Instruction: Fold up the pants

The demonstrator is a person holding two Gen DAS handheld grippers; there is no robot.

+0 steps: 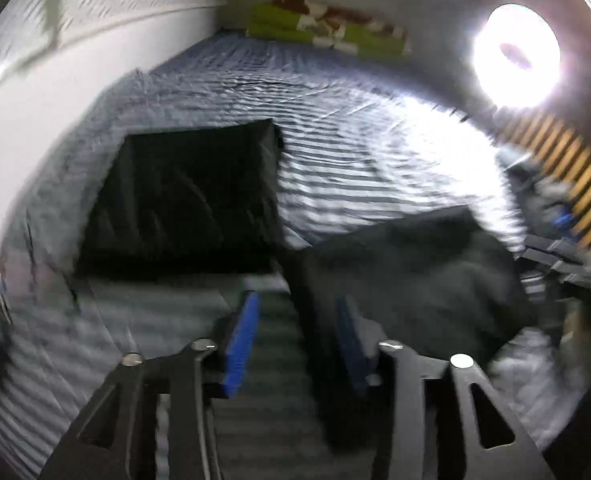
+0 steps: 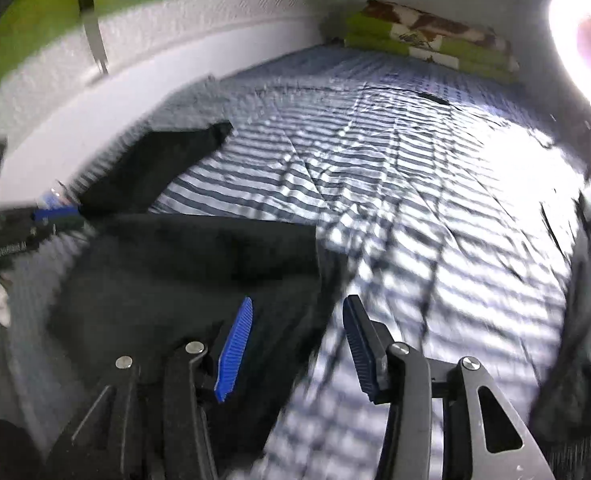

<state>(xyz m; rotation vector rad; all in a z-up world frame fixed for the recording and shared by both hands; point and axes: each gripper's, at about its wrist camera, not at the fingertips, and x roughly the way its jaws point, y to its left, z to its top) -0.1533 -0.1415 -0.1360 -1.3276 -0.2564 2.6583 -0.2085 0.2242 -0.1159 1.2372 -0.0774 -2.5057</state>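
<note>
Dark pants lie on a striped bed sheet (image 2: 375,168). One part is a flat folded rectangle (image 1: 183,196), seen further off as a dark slab (image 2: 155,164). A looser dark mass (image 1: 411,276) spreads in front of the right gripper (image 2: 183,264). My left gripper (image 1: 295,300) is open over bare sheet between the two dark parts, with nothing between its blue pads (image 1: 243,340). My right gripper (image 2: 298,302) is open above the dark cloth's right edge, its left pad (image 2: 235,348) over cloth and not pressing it. The left gripper's blue tip (image 2: 55,214) shows at the left edge.
A folded green and brown blanket (image 2: 431,40) lies at the far end of the bed. A white wall (image 1: 55,92) runs along the left side. A bright lamp (image 1: 515,56) glares at the right, with a yellow-and-black striped object (image 1: 575,176) below it. The picture is motion-blurred.
</note>
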